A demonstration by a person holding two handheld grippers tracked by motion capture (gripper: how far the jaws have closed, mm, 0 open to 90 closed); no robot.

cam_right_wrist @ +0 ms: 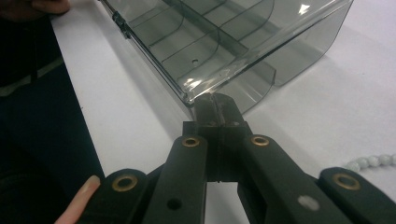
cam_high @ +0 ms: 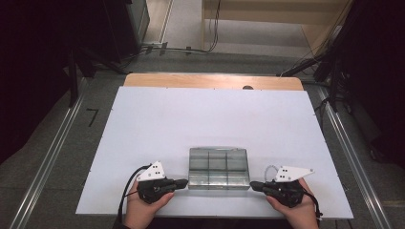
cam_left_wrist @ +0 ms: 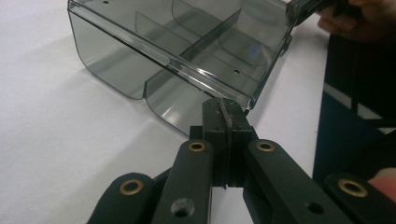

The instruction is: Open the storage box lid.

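At the near edge of the white bench [cam_high: 143,124], both grippers [cam_high: 180,182] [cam_high: 254,185], jaws closed, pinch the smoky transparent plastic compartment box's [cam_high: 218,167] 2 near corners, likely to lift it level.

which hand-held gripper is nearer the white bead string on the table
Right. The right hand-held gripper lies just beside the bead string; the left hand-held gripper is across the clear box.
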